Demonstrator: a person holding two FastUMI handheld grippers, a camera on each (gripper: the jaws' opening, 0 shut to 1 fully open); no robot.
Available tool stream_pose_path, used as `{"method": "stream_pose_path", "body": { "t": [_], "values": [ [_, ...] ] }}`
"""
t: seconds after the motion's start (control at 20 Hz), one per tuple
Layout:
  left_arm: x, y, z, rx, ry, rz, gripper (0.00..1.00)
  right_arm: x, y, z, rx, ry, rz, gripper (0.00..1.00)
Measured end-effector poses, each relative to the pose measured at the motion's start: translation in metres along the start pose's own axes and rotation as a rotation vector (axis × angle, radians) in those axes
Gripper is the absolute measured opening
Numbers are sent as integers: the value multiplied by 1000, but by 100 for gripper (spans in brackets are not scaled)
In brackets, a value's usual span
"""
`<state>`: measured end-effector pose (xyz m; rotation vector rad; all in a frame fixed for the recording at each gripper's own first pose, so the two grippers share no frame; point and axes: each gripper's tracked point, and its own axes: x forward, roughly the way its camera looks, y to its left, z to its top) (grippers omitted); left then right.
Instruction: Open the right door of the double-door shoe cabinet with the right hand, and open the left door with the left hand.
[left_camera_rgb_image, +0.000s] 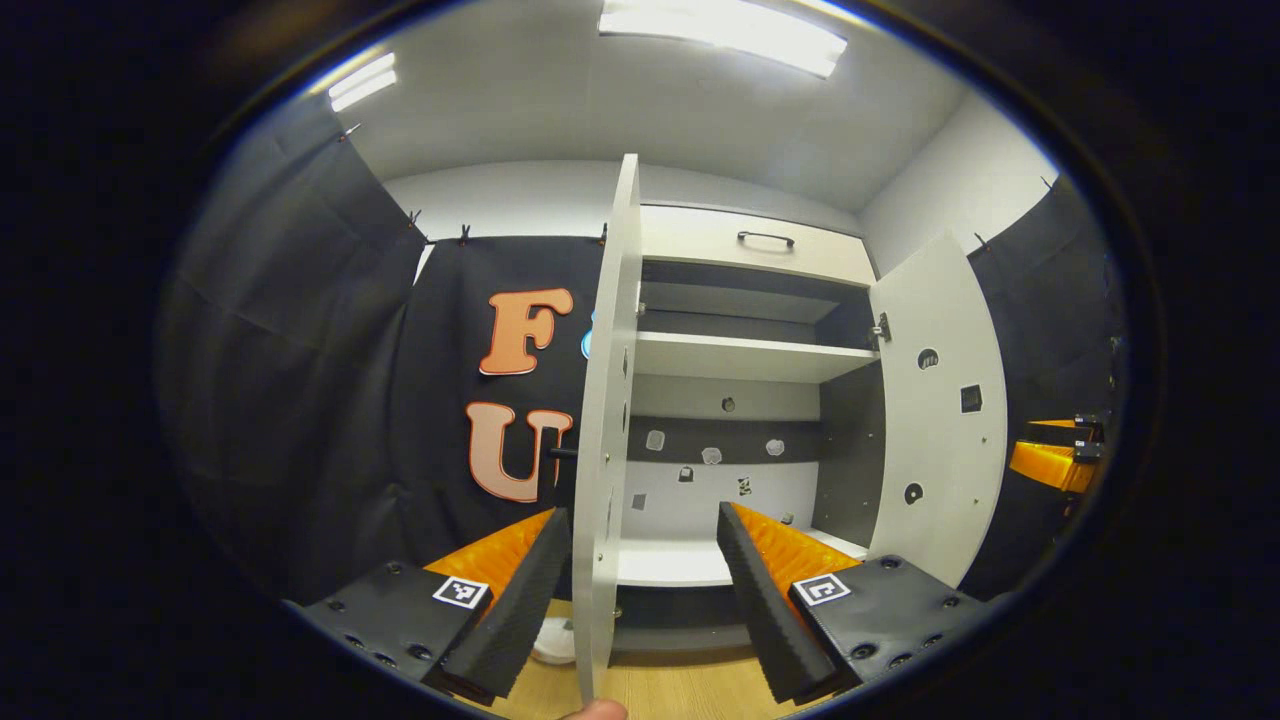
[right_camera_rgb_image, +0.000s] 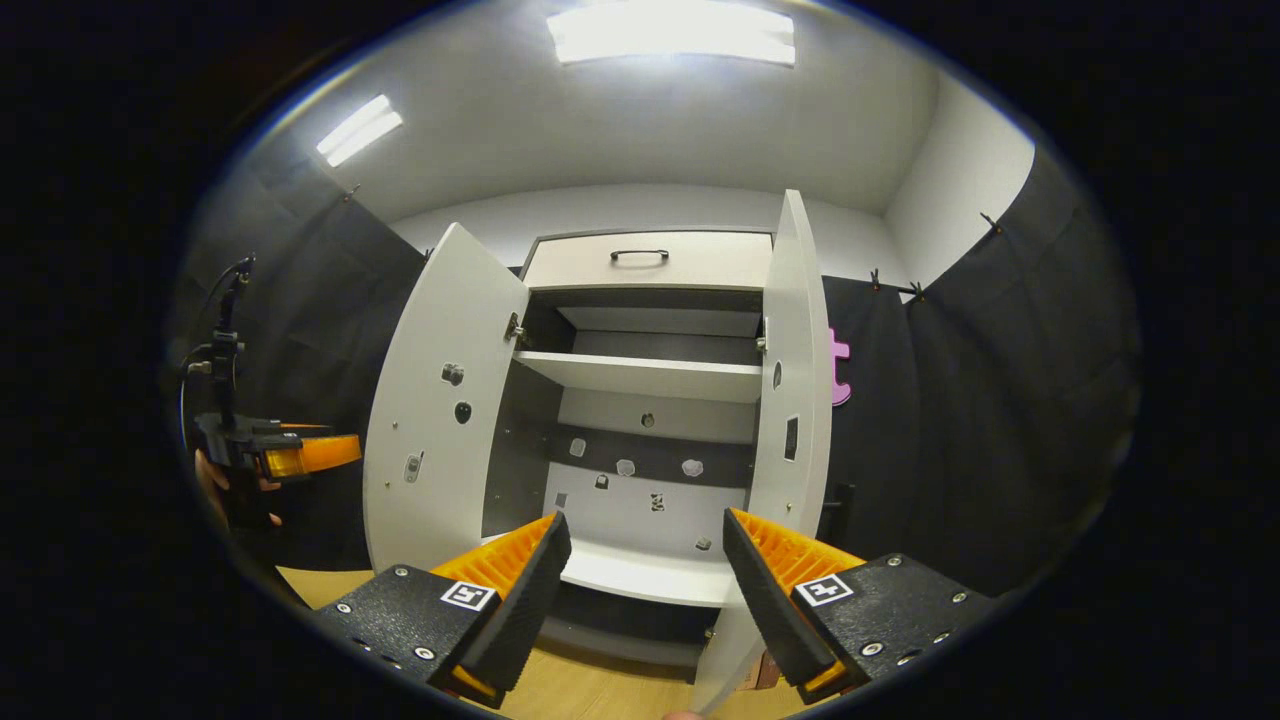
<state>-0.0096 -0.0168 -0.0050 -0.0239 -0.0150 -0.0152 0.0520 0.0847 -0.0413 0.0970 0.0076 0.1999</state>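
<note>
Both doors of the shoe cabinet (right_camera_rgb_image: 650, 400) stand swung wide. The left door (left_camera_rgb_image: 605, 420) sits edge-on between the parted, empty fingers of the left claw (left_camera_rgb_image: 645, 590). The right door (right_camera_rgb_image: 795, 400) is just beside the right claw (right_camera_rgb_image: 645, 590), also spread and empty. Judged: final stage; next, draw both claws clear.

Each tool has two black blocks with silver screws and a small square black-and-white marker. The left tool (left_camera_rgb_image: 645, 590) and the right tool (right_camera_rgb_image: 645, 590) have ribbed fingers.
</note>
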Motion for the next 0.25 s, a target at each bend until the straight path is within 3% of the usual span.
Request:
{"method": "stream_pose_path", "body": {
  "t": [0.25],
  "values": [
    [2,-3,2,8,-2,-3,96,4,-6,1,-4,-2,-8,93]
  ]
}}
